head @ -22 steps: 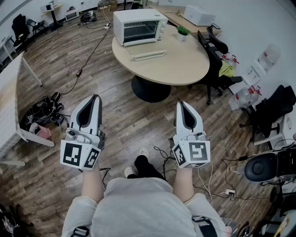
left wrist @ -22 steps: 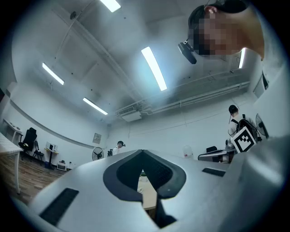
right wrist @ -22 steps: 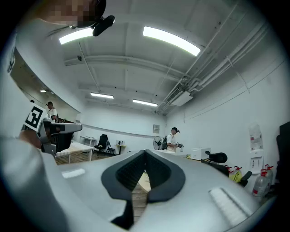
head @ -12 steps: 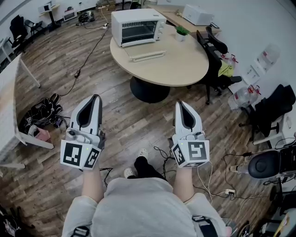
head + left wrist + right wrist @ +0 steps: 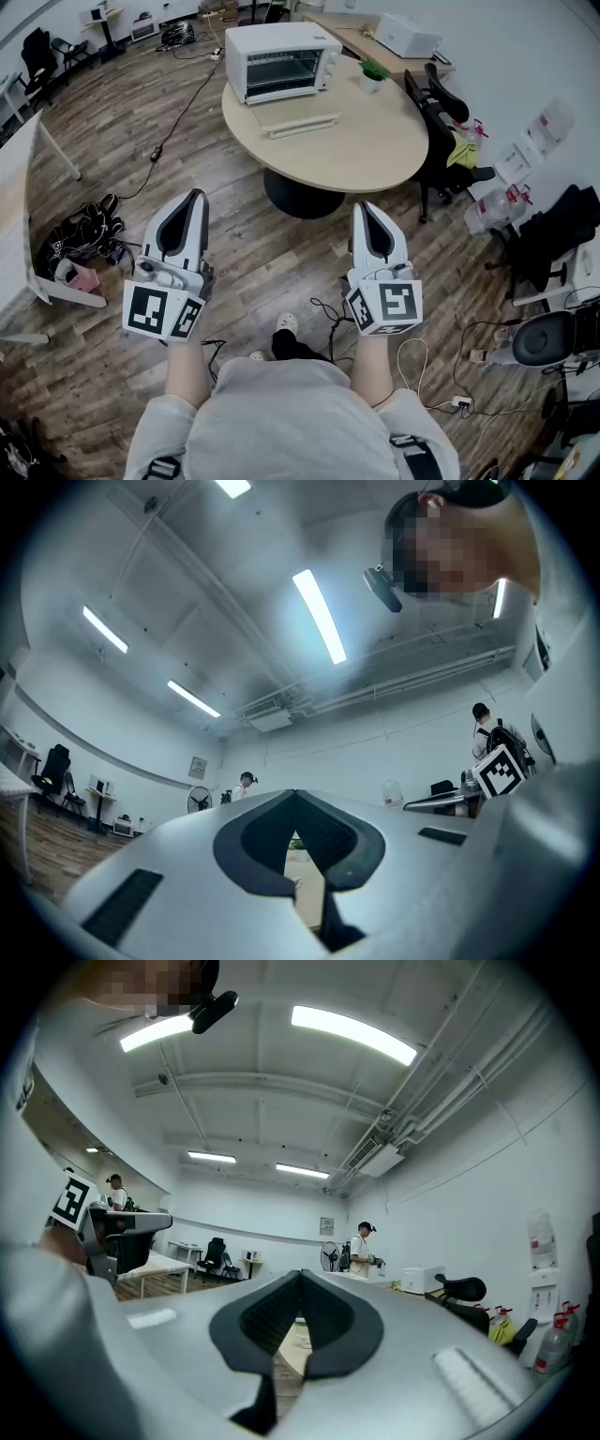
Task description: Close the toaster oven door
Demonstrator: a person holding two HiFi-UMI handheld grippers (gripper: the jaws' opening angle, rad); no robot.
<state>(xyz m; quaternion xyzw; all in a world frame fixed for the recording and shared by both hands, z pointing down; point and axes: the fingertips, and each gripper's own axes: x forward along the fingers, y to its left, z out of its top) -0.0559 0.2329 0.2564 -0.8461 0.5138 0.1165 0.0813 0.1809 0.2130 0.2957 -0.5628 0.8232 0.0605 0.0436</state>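
While you hold the left gripper (image 5: 194, 194) out low in front of your body, its jaws are drawn together so the tips meet, and nothing sits between them. Your right gripper (image 5: 364, 204) is level with it on the other side, well apart from it, its jaws likewise closed to the tips and empty. Both point forward and slightly up over the wooden floor (image 5: 244, 244), each with its marker cube toward your chest. Below them your shoe (image 5: 289, 323) shows among loose cables (image 5: 328, 309). Farther ahead stands a round table (image 5: 375, 150) on a dark central foot, well beyond the reach of either gripper. At its far edge sits the toaster oven (image 5: 281, 58), white, its front turned toward you. Its door (image 5: 300, 122) is open, dropped forward and lying about flat over the tabletop, so the wire racks inside are visible. Just right of the oven is a small potted plant (image 5: 374, 70). A black office chair (image 5: 441, 103) stands against the table's right side. In the right gripper view, a person (image 5: 364, 1246) stands far off by the wall near a fan (image 5: 328, 1255).
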